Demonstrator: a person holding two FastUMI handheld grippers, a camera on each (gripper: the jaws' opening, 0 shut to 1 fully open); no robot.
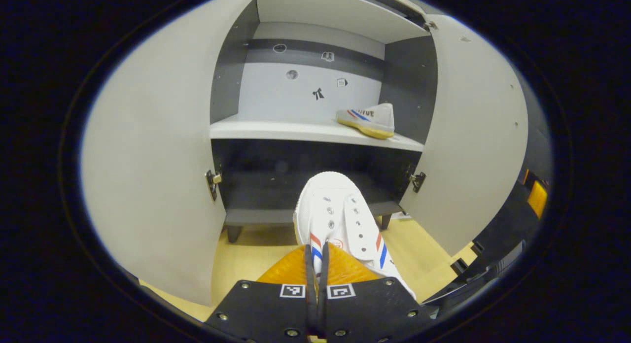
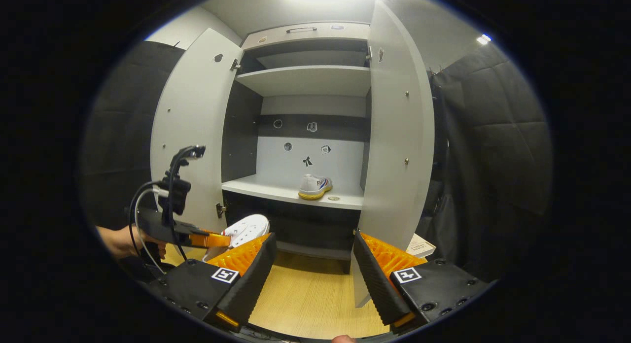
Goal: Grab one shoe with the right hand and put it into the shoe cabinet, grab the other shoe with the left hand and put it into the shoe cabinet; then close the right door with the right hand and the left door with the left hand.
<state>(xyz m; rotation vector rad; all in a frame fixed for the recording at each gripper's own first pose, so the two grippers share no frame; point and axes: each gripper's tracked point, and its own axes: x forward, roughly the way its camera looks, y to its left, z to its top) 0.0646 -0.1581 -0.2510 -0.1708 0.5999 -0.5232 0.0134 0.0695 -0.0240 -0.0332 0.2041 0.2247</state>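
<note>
shoe cabinet (image 2: pixel 305 82) stood tall on short legs on a pale wooden floor (image 2: pixel 310 298), with black padded booth walls (image 2: pixel 493 151) on both sides and a ceiling light glaring above. both its doors stood wide open: the left door (image 2: pixel 190 131) swung out toward the left, the right door (image 2: pixel 397 136) seen nearly edge-on, leaving a broad open gap between them. inside, a middle shelf (image 1: pixel 276 130) ran the full width, with bare room along its left part and a dark lower compartment beneath.

the first shoe (image 1: pixel 368 119) lay on the right end of that shelf, near the right inner wall, its long axis along the shelf. the second shoe (image 1: pixel 340 224) hung in front of the lower compartment, above the floor, toe pointing into the cabinet and long axis running straight away from the left hand-held gripper (image 1: pixel 316 264), which was clenched on its heel end. in the right gripper view a hand (image 2: pixel 121 242) carried that tool at the left.

the right hand-held gripper (image 2: pixel 313 257) was released, fingers spread wide with nothing between them, low before the cabinet.
</note>
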